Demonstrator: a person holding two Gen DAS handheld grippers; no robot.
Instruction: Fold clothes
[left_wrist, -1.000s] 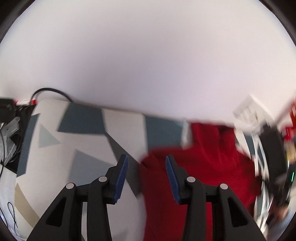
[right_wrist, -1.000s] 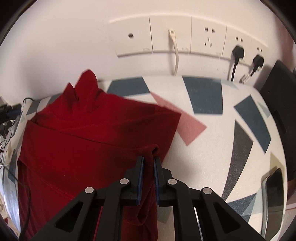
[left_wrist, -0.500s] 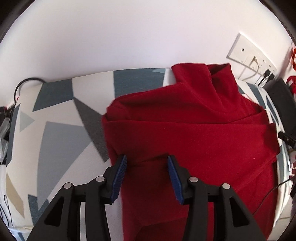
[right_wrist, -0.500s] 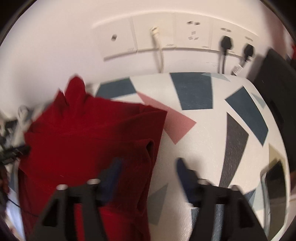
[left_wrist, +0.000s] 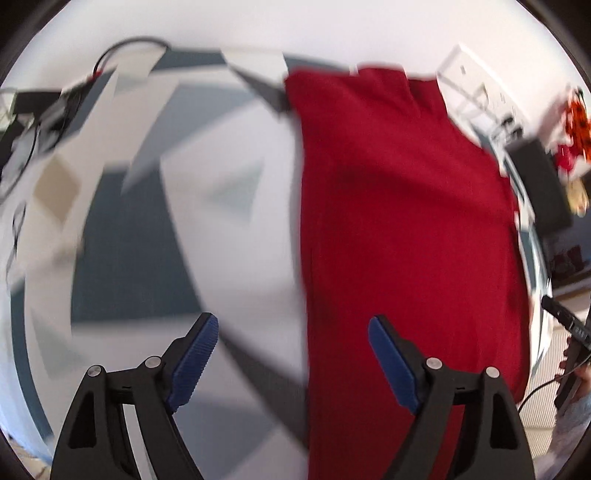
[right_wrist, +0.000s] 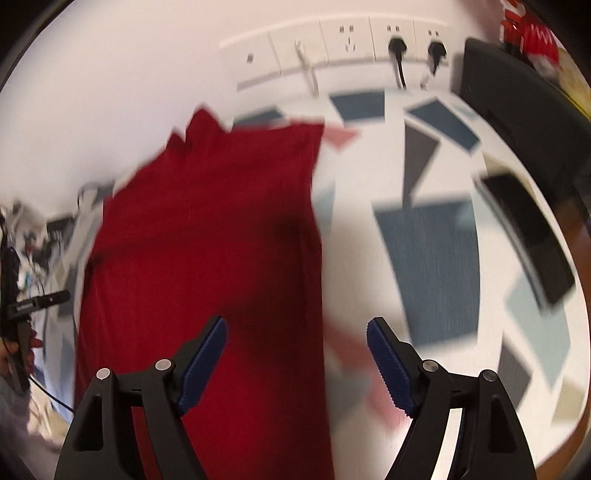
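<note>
Red garment (left_wrist: 406, 229) now lies released on the patterned table (left_wrist: 129, 258): a second ago the right gripper (right_wrist: 297, 363) pinched its edge, and now both it and the left gripper (left_wrist: 291, 360) hang spread and empty above the cloth's long straight sides, suggesting the side fold is laid. One garment, two grippers; beyond, two plugs in the wall sockets (right_wrist: 347, 40).

The right hand-held gripper (right_wrist: 297, 363), black with ribbed blue pads, has its jaws spread wide and grips nothing. Below it a dark red knitted garment (right_wrist: 207, 236) lies as a long folded panel on the white surface (right_wrist: 369, 177) patterned with blue, grey and pink shapes. White wall sockets (right_wrist: 347, 44) with two black plugs run along the wall behind. The view is motion-blurred.
</note>
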